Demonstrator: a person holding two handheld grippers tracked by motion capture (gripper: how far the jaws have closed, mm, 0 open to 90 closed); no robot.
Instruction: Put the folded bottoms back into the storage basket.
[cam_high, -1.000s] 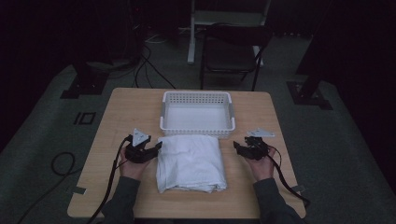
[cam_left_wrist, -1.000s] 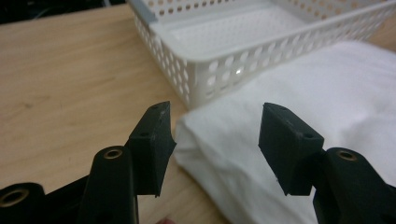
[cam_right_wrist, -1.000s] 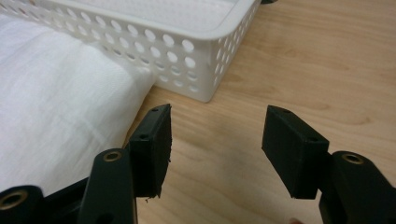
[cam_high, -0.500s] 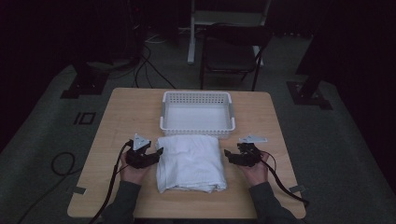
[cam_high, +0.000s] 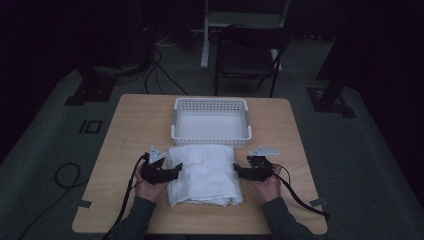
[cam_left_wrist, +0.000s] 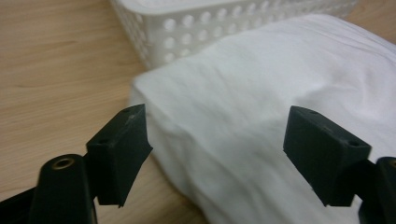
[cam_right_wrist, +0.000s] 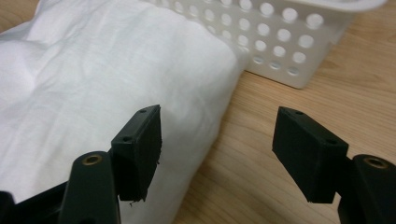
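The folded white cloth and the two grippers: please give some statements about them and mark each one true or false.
1. The folded white cloth lies inside the white basket. False: it lies on the table, just in front of the basket.
2. The left gripper is open at the cloth's edge. True; its jaws have just been opening.
3. The right gripper is shut on the cloth. False: it is open and not pressing the cloth.
4. The basket has nothing in it. True.
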